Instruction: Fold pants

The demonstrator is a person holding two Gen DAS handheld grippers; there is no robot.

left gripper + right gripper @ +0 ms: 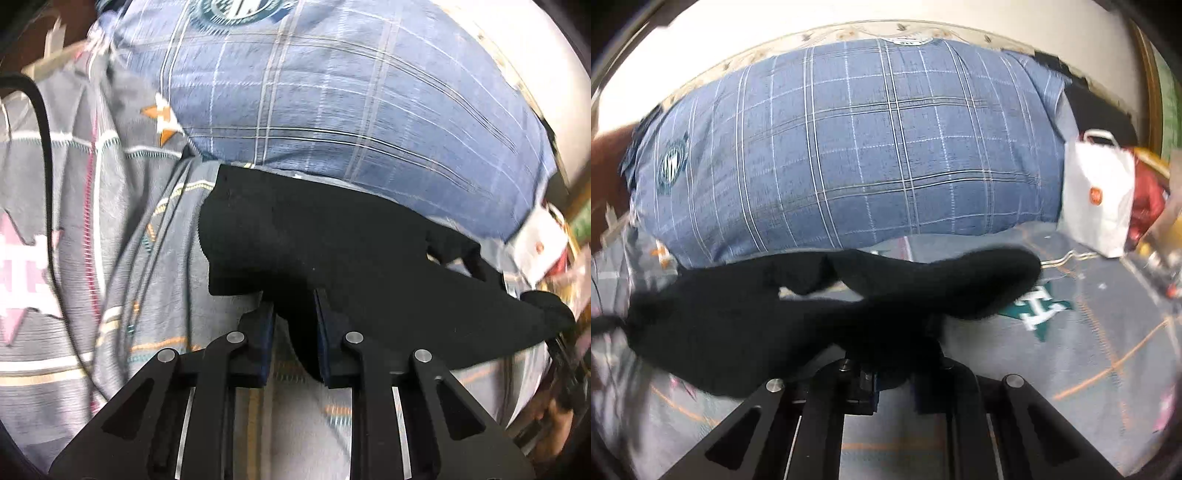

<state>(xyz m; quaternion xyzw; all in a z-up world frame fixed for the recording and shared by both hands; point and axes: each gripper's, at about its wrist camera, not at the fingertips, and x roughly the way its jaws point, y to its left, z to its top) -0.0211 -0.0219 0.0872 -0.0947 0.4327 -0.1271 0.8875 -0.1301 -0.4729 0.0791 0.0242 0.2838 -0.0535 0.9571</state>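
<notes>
Both grippers are clamped on the same dark garment. Left gripper has a hanging fold of the black pants pinched between its blue-padded fingers, the cloth squeezed to a narrow neck where the pads meet it. Right gripper bites into the pants as well, though the fabric drapes over its fingertips and hides most of them.

Those pants are plain black, matte and soft-looking, with no print or stitching that can be made out. They stretch as a wide, sagging band between the two tools, lifted off the grey patterned bedspread beneath; one rounded end juts out past the right gripper, over a green star emblem on the spread.

Just behind the garment lies a big blue plaid pillow with a round crest near one corner. Off to the side stands a white paper bag, with blurred clutter beyond it.
</notes>
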